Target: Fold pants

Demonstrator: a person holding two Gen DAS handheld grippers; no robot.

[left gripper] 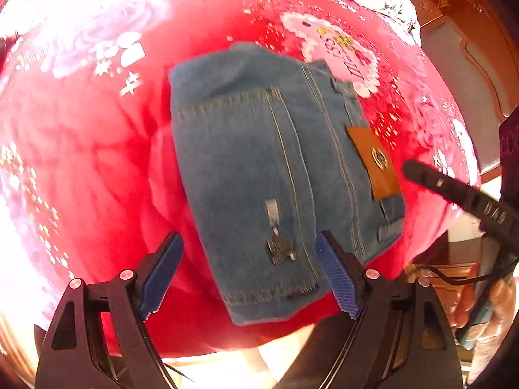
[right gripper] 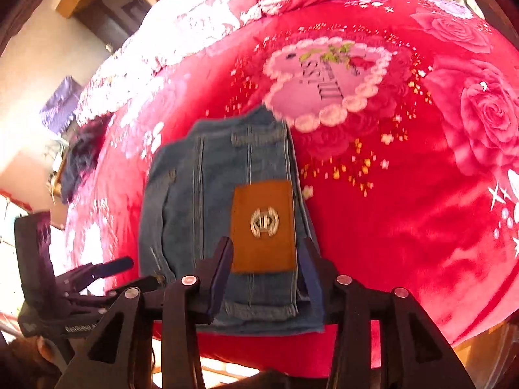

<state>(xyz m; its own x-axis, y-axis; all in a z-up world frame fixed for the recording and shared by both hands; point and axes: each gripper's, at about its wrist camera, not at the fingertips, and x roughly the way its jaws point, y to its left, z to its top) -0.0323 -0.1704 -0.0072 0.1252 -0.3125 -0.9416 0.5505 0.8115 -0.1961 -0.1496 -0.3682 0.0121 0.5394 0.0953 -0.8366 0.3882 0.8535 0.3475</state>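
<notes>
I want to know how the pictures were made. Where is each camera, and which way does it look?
Left wrist: sits on the left tool, looking steeply down at the folded jeans on the red blanket; its open blue pads, the right tool and a hand show.
Right wrist: sits on the right tool, looking down at the jeans' brown patch; the left tool shows at the left edge.
Both share the jeans, blanket and pink heart.

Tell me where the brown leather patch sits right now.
The brown leather patch is on the folded jeans lying on the red blanket; in the right wrist view it shows just beyond the right gripper, below the pink heart print.
</notes>
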